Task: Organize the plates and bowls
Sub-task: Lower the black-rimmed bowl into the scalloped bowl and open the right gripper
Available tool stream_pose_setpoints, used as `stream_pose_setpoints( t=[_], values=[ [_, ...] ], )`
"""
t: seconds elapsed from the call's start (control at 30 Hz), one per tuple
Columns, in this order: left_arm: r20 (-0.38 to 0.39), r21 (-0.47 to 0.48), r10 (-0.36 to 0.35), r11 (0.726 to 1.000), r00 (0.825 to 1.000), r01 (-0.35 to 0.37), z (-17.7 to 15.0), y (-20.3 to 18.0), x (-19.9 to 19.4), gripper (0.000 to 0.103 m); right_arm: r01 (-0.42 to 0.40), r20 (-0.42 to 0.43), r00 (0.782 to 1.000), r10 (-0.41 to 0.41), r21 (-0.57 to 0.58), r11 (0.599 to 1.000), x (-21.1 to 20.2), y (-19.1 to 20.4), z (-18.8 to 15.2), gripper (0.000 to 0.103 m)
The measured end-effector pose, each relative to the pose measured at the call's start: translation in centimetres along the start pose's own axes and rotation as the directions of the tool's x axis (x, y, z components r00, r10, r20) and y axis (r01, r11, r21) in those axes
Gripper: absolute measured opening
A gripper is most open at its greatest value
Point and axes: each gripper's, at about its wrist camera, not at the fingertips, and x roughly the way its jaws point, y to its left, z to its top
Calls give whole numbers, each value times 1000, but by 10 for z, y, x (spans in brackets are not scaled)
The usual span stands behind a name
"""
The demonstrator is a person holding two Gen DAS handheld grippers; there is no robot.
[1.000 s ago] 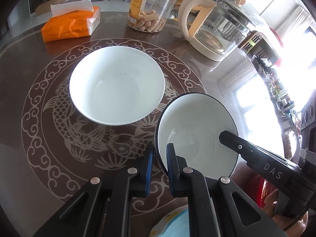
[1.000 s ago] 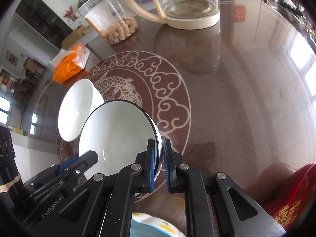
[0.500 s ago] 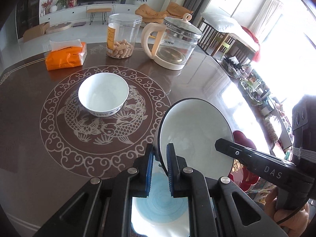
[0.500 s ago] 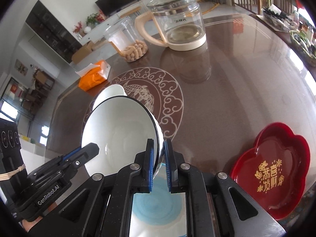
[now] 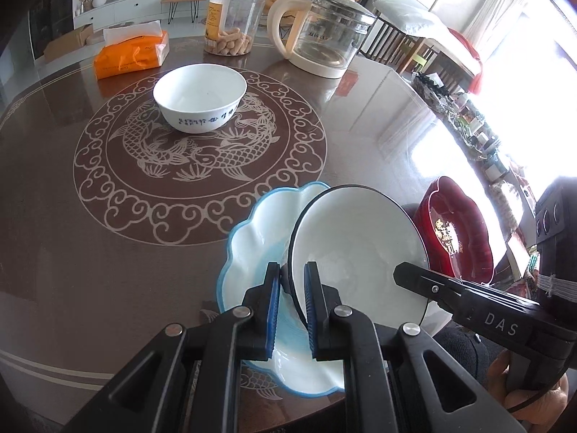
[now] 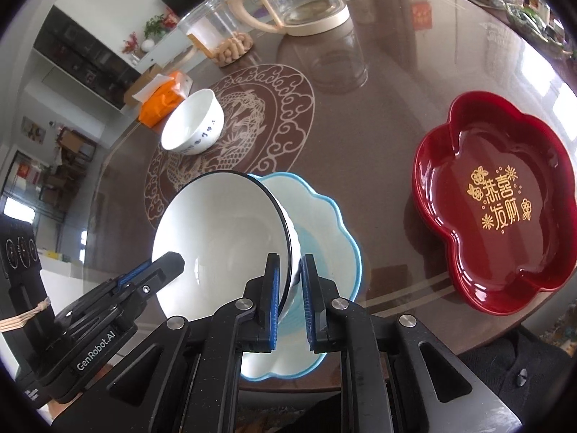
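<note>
A white bowl with a black rim (image 5: 353, 238) (image 6: 216, 231) hangs tilted just above a white scalloped plate with a blue edge (image 5: 252, 238) (image 6: 324, 223) near the table's front edge. My left gripper (image 5: 292, 278) is shut on the bowl's left rim, and my right gripper (image 6: 290, 267) is shut on the opposite rim. Each view also shows the other gripper's fingers on the far side of the bowl. A second white bowl with blue writing (image 5: 200, 97) (image 6: 193, 126) stands on the fish pattern further back. A red flower-shaped plate (image 5: 454, 231) (image 6: 505, 198) lies to the right.
At the back of the round brown table (image 5: 65, 252) stand a glass kettle (image 5: 321, 32), a clear jar of snacks (image 5: 234, 18) and an orange tissue pack (image 5: 131, 54). The table's front edge runs just under the blue-edged plate.
Both grippers have carried the black-rimmed bowl back from beside the white bowl towards the table's front edge. It now hangs over the blue-edged plate, and the red plate has come into view.
</note>
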Motion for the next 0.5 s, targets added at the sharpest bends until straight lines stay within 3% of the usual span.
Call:
stream_pose_setpoints(
  t=[0.5],
  values=[
    [-26,5,-5,1000,1000,5,-9,8,21,13,24,-5,1000,-24,1,1000,18,-6,-12,15]
  ],
)
